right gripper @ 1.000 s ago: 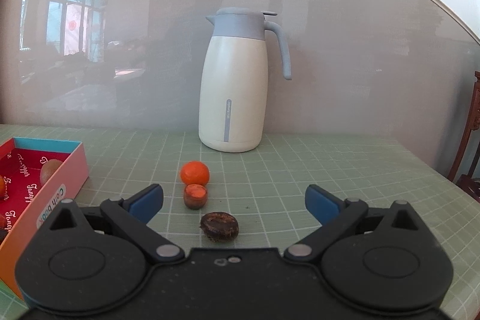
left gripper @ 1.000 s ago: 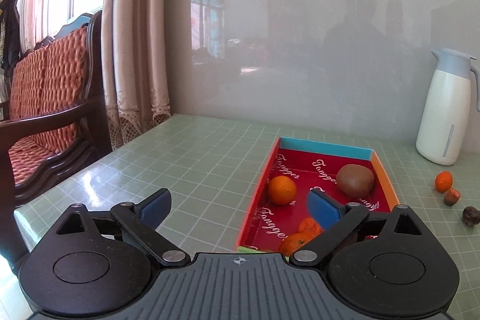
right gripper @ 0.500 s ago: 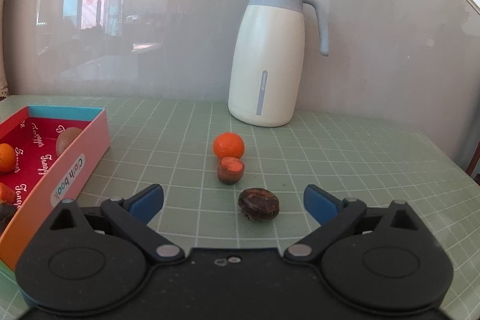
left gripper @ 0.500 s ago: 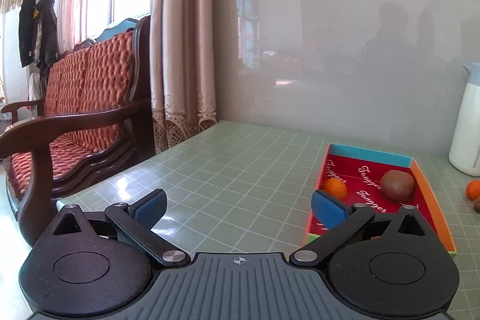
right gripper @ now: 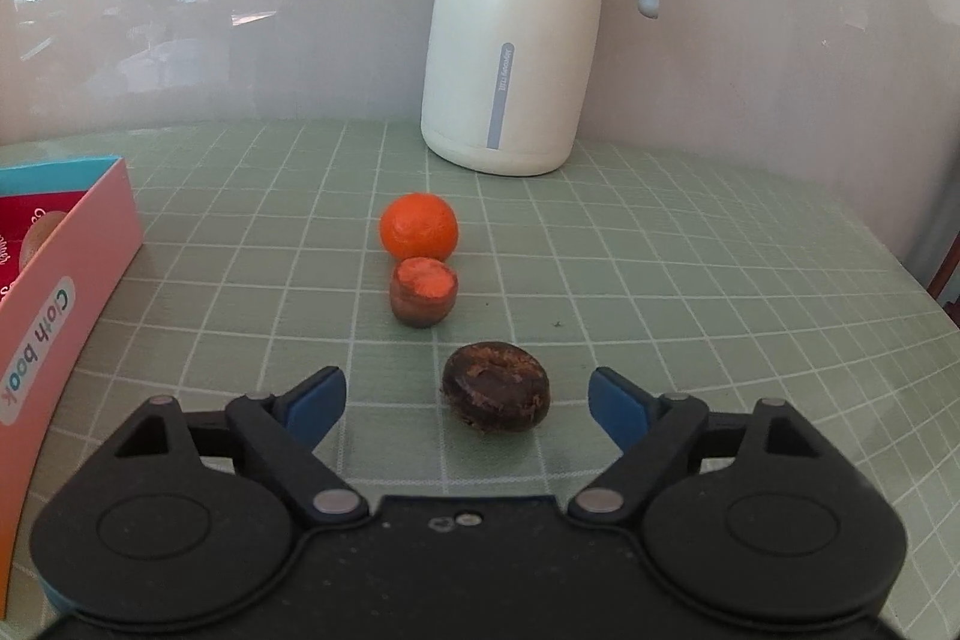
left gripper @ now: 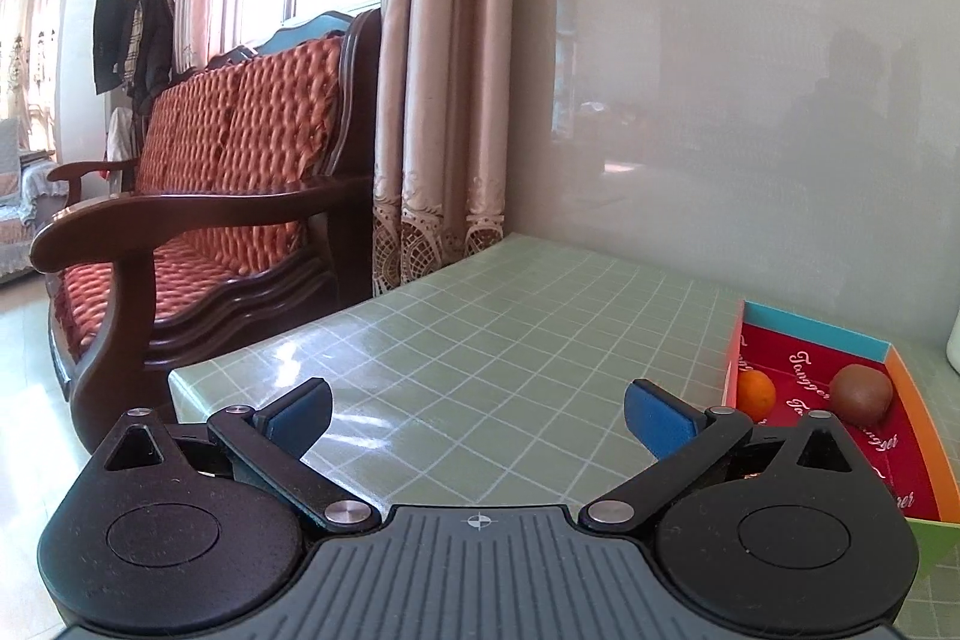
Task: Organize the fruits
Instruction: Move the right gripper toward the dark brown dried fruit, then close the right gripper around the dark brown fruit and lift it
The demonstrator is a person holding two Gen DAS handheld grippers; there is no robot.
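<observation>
In the right wrist view my right gripper (right gripper: 467, 400) is open and low over the green grid table. A dark brown round fruit (right gripper: 496, 395) lies between its fingertips, not touched. Beyond it stand a small brown fruit with an orange top (right gripper: 423, 299) and a mandarin (right gripper: 418, 227). The red-lined box (right gripper: 66, 292) is at the left. In the left wrist view my left gripper (left gripper: 477, 415) is open and empty over bare table. The box (left gripper: 810, 329) lies to its right, holding a mandarin (left gripper: 755, 392) and a brown kiwi (left gripper: 861, 391).
A white thermos jug (right gripper: 517, 19) stands by the back wall behind the loose fruit. A wooden armchair with an orange cushion (left gripper: 210, 220) and curtains (left gripper: 444, 88) are left of the table. The table's left edge (left gripper: 252, 358) is close to my left gripper.
My left gripper has swung left, so the box slid to the right edge of its view. My right gripper has moved forward and down, bringing the dark fruit between its fingertips.
</observation>
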